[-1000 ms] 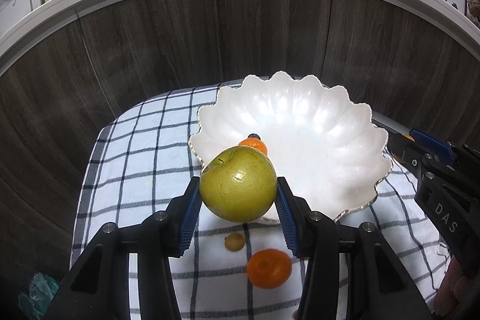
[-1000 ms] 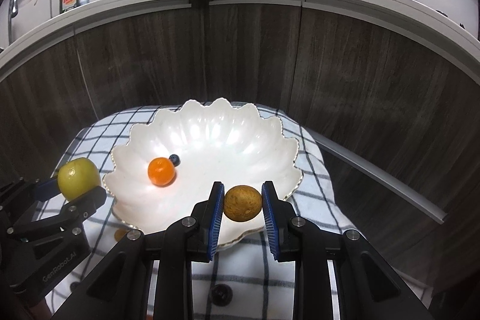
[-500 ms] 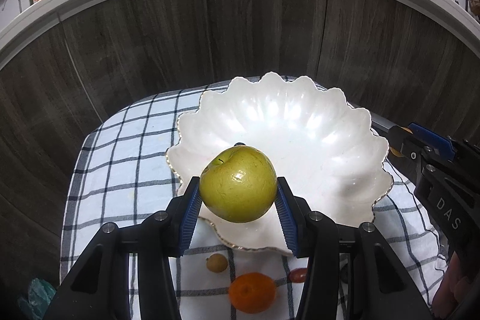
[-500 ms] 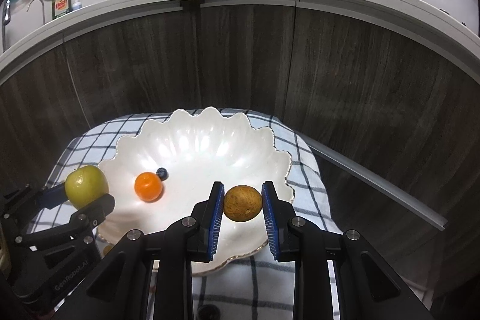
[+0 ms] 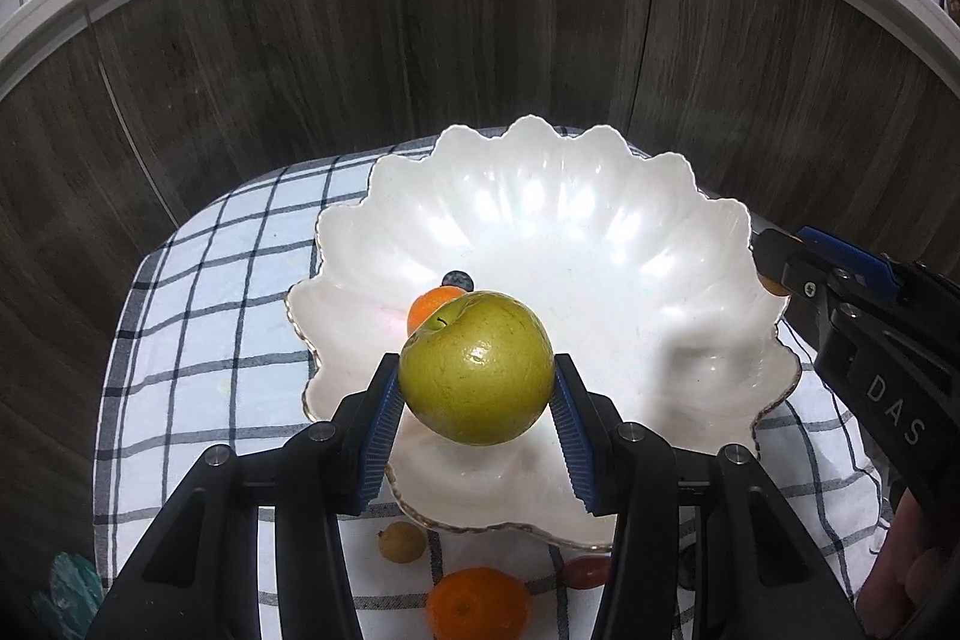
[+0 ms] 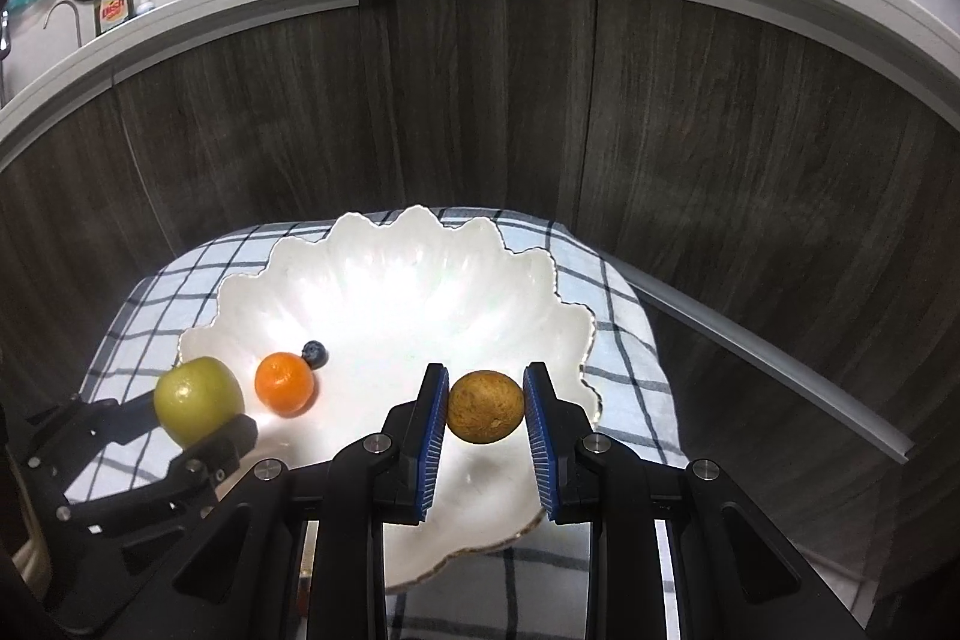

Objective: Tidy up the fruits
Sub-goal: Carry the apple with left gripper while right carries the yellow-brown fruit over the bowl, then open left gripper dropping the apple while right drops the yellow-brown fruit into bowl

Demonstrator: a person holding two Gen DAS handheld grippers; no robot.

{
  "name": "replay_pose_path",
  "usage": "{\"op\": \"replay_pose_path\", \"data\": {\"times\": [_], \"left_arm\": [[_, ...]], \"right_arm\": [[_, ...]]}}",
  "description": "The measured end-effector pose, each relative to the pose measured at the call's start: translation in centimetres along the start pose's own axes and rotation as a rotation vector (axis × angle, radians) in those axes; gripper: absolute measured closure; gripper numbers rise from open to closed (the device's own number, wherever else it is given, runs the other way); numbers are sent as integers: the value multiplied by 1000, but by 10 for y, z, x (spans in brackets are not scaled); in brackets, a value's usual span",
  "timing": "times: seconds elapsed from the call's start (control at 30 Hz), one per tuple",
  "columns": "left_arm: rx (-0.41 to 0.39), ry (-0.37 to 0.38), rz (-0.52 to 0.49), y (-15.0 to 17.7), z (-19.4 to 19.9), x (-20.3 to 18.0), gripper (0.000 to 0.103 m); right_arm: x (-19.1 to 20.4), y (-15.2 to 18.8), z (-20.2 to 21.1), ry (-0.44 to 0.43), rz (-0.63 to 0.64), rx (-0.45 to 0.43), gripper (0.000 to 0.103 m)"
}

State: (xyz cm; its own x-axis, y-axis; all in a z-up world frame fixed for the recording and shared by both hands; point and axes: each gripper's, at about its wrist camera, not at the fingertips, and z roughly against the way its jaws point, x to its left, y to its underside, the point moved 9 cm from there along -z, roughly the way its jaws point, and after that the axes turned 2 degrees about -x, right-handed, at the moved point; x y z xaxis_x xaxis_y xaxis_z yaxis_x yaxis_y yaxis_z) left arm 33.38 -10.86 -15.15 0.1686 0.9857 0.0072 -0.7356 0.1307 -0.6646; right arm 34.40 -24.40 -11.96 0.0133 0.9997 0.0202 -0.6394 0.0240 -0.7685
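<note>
A white scalloped bowl [image 5: 600, 196] [image 6: 420, 280] sits on a checked cloth. My left gripper [image 5: 477, 400] is shut on a green apple [image 5: 477, 367] [image 6: 198, 400], held over the bowl's near left rim. My right gripper [image 6: 486, 406] is shut on a small brown round fruit [image 6: 486, 406], held over the bowl's near right part. Inside the bowl lie a small orange [image 6: 285, 382] [image 5: 429, 304] and a blueberry [image 6: 314, 353] [image 5: 457, 279]. From the left wrist view, the right gripper [image 5: 774, 274] shows at the bowl's right rim.
On the checked cloth [image 5: 198, 340] in front of the bowl lie a small tan fruit [image 5: 402, 541], an orange [image 5: 477, 604] and a reddish fruit [image 5: 582, 571]. Dark wood panels [image 6: 480, 100] rise close behind, under a white counter with kitchenware. A hand's fingers [image 5: 900, 580] show at right.
Both grippers have moved forward over the bowl with their fruits still held. The bowl sits closer and lower in both views, and the loose fruits on the cloth have slid toward the bottom edge.
</note>
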Motion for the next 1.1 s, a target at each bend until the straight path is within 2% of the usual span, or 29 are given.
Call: {"op": "replay_pose_path", "data": {"times": [0.33, 0.37, 0.4, 0.43, 0.47, 0.57, 0.77, 1.1], "left_arm": [[51, 8, 6, 11, -8, 2, 55], [58, 13, 12, 12, -8, 3, 52], [56, 8, 10, 12, -7, 4, 39], [40, -7, 3, 10, -4, 5, 32], [27, -18, -2, 9, -2, 6, 23], [12, -25, -13, 5, 3, 7, 20], [-10, -69, 10, -1, 10, 17, 7], [-20, -92, 40, -2, 21, 30, 6]], "right_arm": [[3, 7, -14, -12, 9, 43, 75], [2, 8, -14, -10, 5, 46, 75], [1, 9, -14, -10, 4, 52, 74], [1, 10, -15, -8, 8, 56, 69], [1, 10, -15, -2, 9, 58, 58], [-3, 7, -9, 3, -14, 31, 35], [-11, -2, -1, 35, -45, 0, 19], [-15, -3, 9, 56, -57, -12, 18]]}}
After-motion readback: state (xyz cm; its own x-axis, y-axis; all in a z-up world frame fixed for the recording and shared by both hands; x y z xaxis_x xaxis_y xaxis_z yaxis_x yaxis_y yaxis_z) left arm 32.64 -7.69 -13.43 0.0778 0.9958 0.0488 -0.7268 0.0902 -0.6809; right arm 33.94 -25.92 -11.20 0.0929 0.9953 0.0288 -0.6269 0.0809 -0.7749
